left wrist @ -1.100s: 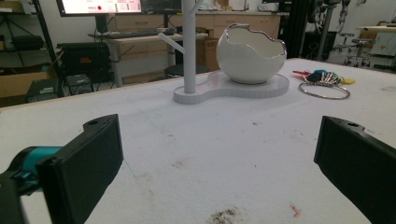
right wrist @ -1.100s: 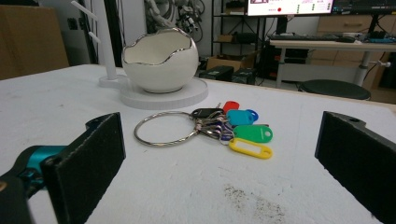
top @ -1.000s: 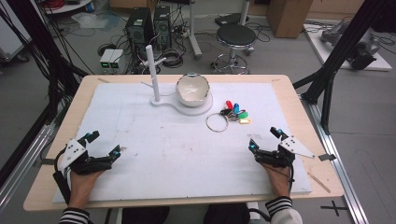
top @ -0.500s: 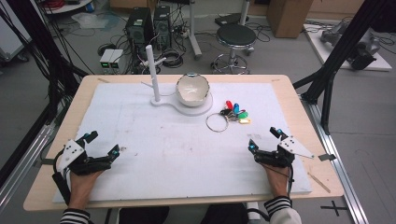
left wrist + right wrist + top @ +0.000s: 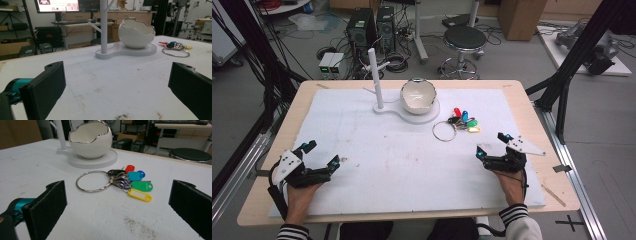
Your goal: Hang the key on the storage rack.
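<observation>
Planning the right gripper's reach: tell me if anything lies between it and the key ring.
Nothing visible does. The right gripper, jaws wide open, faces the key ring across bare white mat. The egg-shaped bowl on its stand sits beyond the ring, not in the path.

No visible change across the last second, as far as the high view can tell. Left tool sits at the same spot on the near left of the bench, jaws spread as before. Right tool likewise unmoved at near right, jaws equally wide apart. Key ring with its coloured tags holds its earlier position beside the white stand's base.
</observation>
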Tool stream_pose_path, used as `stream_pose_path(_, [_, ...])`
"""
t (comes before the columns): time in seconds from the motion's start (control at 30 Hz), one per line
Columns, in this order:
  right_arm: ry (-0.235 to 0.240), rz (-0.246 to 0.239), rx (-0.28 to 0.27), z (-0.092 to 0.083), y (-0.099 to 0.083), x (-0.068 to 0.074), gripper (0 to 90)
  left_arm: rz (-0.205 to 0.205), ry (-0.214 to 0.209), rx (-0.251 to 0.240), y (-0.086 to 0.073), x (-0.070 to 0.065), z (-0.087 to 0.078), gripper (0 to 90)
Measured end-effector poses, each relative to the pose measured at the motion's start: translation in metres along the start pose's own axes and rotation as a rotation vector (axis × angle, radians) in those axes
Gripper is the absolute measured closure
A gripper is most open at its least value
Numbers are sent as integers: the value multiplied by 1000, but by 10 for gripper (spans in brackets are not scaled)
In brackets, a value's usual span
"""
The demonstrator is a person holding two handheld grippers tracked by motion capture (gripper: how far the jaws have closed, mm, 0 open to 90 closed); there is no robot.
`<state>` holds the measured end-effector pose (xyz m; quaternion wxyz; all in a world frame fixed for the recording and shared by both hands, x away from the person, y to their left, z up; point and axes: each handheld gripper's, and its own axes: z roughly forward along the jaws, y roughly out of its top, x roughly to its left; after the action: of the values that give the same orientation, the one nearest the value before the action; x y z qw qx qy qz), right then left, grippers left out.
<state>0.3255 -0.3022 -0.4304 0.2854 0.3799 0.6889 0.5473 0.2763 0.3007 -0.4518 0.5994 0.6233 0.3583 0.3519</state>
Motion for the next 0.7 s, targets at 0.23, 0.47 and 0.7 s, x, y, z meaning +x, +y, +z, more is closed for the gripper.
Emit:
stream_pose_path(0.23, [64, 0, 52, 10, 34, -10, 12, -6, 4, -3, 0, 0, 0, 17])
stream_pose_path(0.47, [130, -47, 127, 28, 68, -12, 12, -3, 7, -1, 0, 0, 0, 17])
stream_pose_path(0.7, [177, -100, 199, 47, 95, -12, 12, -4, 7, -1, 0, 0, 0, 17])
